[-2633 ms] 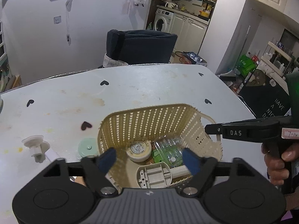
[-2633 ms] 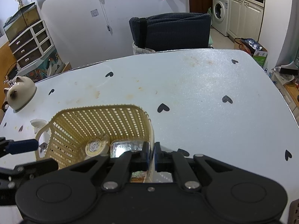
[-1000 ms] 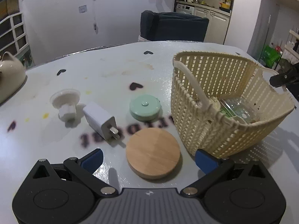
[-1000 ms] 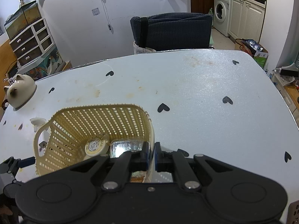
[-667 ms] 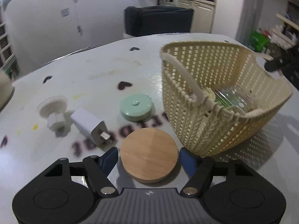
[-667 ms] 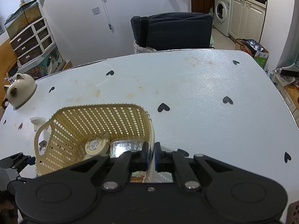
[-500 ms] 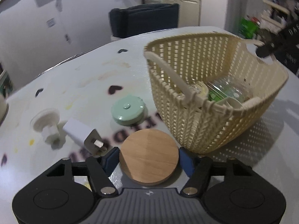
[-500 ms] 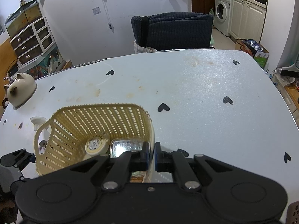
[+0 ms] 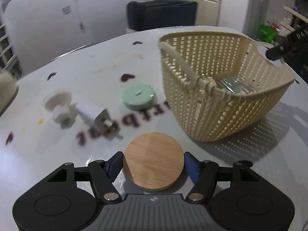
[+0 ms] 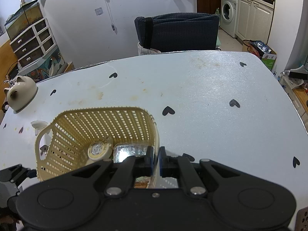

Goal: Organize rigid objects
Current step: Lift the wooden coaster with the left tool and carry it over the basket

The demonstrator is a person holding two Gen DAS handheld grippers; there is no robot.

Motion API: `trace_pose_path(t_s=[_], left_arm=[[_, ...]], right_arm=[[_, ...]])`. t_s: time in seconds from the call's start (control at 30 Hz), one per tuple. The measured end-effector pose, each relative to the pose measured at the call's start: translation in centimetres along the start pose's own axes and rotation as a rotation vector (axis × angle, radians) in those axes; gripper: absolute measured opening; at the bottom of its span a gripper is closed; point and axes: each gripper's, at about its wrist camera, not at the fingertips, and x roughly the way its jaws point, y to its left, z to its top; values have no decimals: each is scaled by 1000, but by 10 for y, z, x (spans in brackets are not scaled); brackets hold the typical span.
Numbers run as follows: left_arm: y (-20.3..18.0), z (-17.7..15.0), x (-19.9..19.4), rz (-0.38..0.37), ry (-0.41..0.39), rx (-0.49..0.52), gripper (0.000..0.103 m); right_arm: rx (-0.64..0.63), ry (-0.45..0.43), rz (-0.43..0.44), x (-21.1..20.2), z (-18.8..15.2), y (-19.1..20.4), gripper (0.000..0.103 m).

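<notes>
A round wooden disc [image 9: 153, 160] lies flat on the white table, and my left gripper [image 9: 153, 158] is shut on it, its blue pads pressing on both sides. To the disc's right stands a cream woven basket [image 9: 221, 113] holding a round tin [image 10: 99, 151] and a clear plastic box [image 10: 130, 152]. My right gripper [image 10: 156, 155] is shut on the basket's near rim [image 10: 154, 127]. Beyond the disc lie a mint-green round case [image 9: 138, 98], a white charger plug [image 9: 92, 112] and a white suction-cup piece [image 9: 57, 102].
A cat-shaped ceramic pot [image 10: 21, 92] sits at the table's far left edge. A dark padded chair [image 10: 177, 32] stands behind the table. The table [image 10: 211, 100] with black heart marks stretches wide to the right of the basket.
My left gripper's jaws have come in from wide apart and now grip the wooden disc. The view has shifted slightly towards the basket. The right gripper has not moved.
</notes>
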Motion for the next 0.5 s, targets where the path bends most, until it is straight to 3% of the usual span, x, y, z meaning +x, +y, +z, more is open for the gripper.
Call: trace_pose_path(t_s=[0.27,0.5], left_arm=[[15,-6,-32,26,-17,-166,68],[12,20,-74,15,-138,-196,68]], right_arm=[[0,0,0,0,0,0,6],[1,0,0,0,0,0,6]])
